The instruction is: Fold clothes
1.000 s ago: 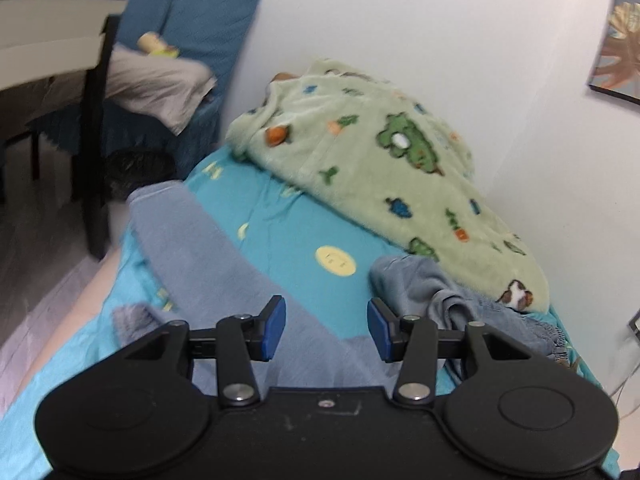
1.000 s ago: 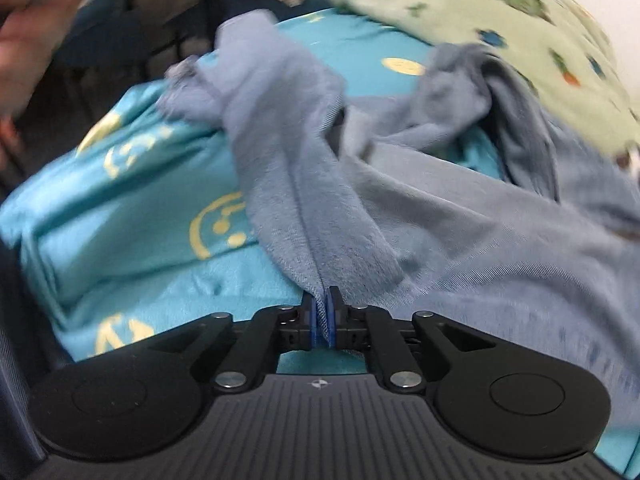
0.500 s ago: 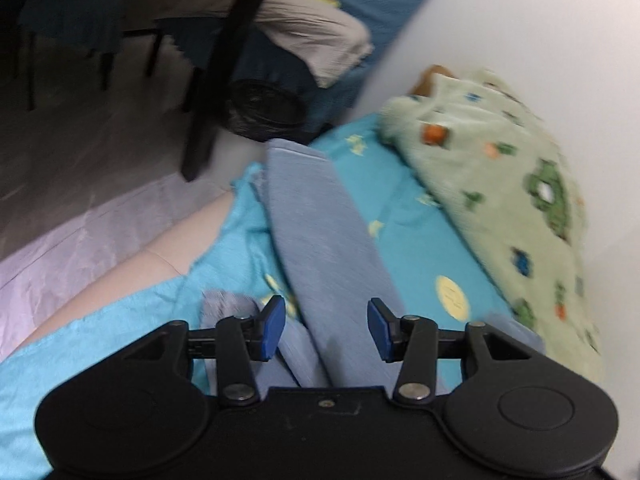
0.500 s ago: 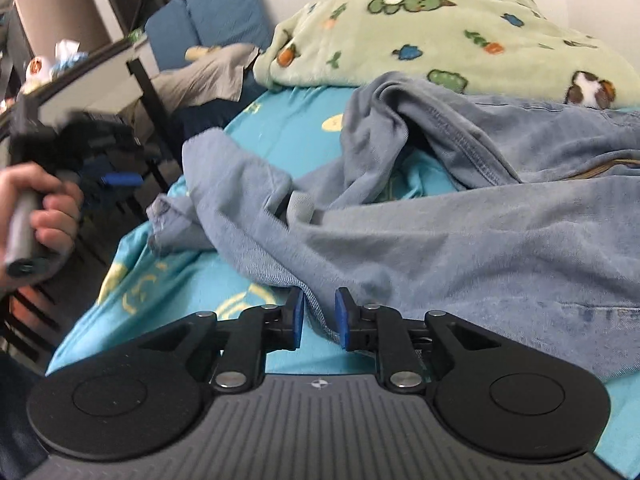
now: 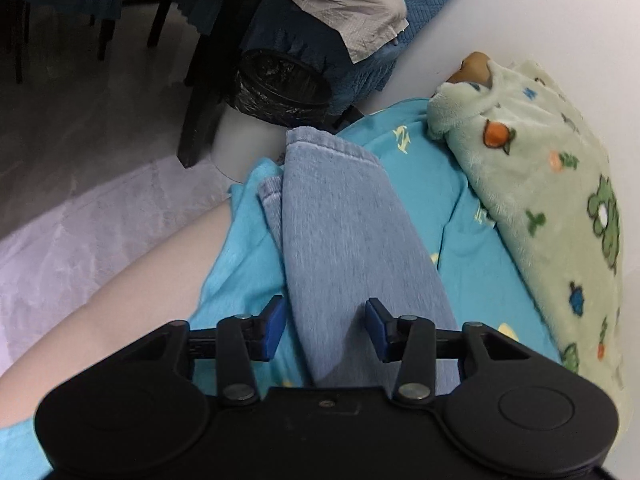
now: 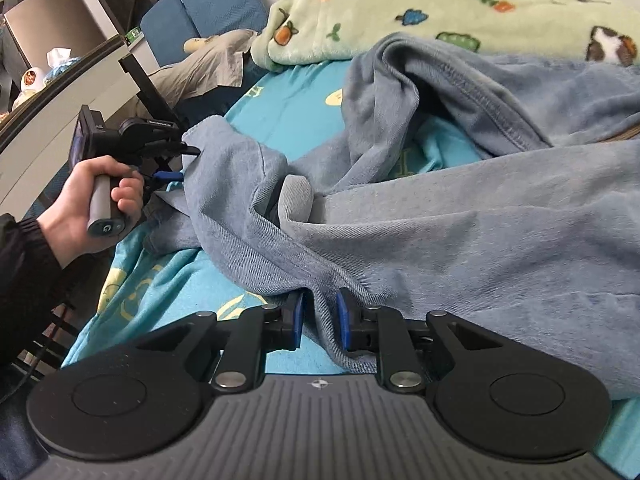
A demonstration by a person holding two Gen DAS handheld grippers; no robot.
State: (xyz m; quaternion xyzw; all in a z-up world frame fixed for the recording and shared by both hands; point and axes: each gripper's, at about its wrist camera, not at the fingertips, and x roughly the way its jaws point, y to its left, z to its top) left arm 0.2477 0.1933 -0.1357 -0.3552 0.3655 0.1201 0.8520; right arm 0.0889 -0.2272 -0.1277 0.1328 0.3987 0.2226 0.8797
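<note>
Nearby, green blanket (image 6: 460, 4) overlaps jeans (image 6: 460, 220); bin (image 5: 280, 88) beside bed.

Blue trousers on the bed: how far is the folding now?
Done: one leg lies fairly straight on the blue sheet. In hand: the left gripper has open jaws astride that leg; the right gripper has its jaws slightly apart around a ridge of cloth. Left: the upper part of the trousers is crumpled beside the green blanket, and no fold is made yet.
</note>
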